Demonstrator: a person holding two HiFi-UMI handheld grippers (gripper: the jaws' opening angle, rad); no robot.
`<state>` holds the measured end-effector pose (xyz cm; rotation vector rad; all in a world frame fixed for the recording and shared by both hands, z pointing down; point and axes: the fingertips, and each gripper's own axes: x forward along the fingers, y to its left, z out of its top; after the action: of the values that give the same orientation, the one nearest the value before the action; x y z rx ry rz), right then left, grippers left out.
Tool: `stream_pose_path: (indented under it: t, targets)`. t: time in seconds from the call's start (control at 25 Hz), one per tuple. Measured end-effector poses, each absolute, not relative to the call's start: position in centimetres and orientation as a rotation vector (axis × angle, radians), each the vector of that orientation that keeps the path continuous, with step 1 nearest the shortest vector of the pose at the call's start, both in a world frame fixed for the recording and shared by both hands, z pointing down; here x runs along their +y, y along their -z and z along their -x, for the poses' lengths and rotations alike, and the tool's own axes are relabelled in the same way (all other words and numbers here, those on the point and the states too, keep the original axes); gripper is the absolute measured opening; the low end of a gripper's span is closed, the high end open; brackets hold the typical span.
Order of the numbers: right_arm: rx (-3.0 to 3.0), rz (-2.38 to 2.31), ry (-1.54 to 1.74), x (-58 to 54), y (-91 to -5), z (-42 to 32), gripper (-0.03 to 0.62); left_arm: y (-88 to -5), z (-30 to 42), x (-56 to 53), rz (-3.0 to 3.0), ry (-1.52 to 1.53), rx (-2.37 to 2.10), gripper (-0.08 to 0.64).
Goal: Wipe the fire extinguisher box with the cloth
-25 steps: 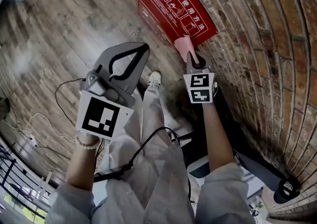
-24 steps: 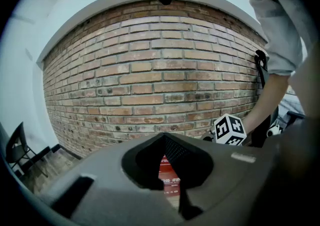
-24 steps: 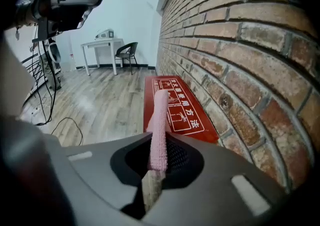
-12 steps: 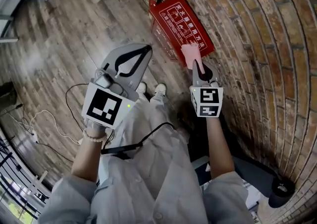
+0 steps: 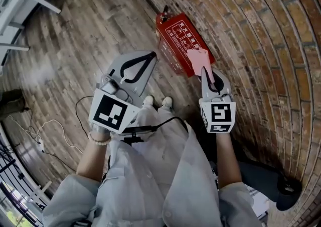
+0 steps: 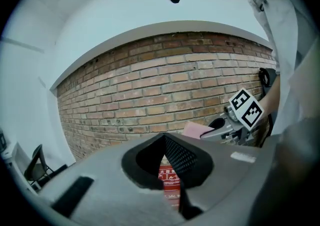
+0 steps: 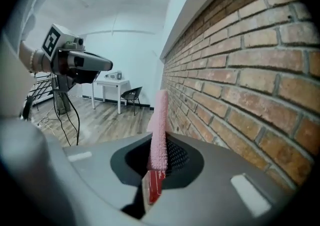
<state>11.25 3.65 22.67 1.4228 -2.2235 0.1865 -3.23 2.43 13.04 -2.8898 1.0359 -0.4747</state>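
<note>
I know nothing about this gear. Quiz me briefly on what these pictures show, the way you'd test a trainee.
1. True or false: the right hand-held gripper is shut on the pink textured cloth.
2. The red rectangular fire extinguisher box stands against: A) a brick wall; B) a glass door; C) a wooden cupboard.
3. Fill in: the left hand-held gripper holds ___.

Key: 1 true; 2 A; 3 nothing.
</note>
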Motion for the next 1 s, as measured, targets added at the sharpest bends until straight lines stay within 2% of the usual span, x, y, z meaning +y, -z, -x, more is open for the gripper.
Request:
stream_pose_path:
  t: [0.36, 1.0]
  targets:
    - [-2.286, -1.471, -0.105, 5.0, -15.7, -10.2, 0.017, -9.4, 3.6, 3.2, 2.871, 0.407, 1.026, -0.003]
    - [-2.303, -1.465, -0.139, 4.7, -15.0, -8.7, 0.018, -9.5, 3.3, 1.9, 2.891, 0.424, 1.006, -0.003]
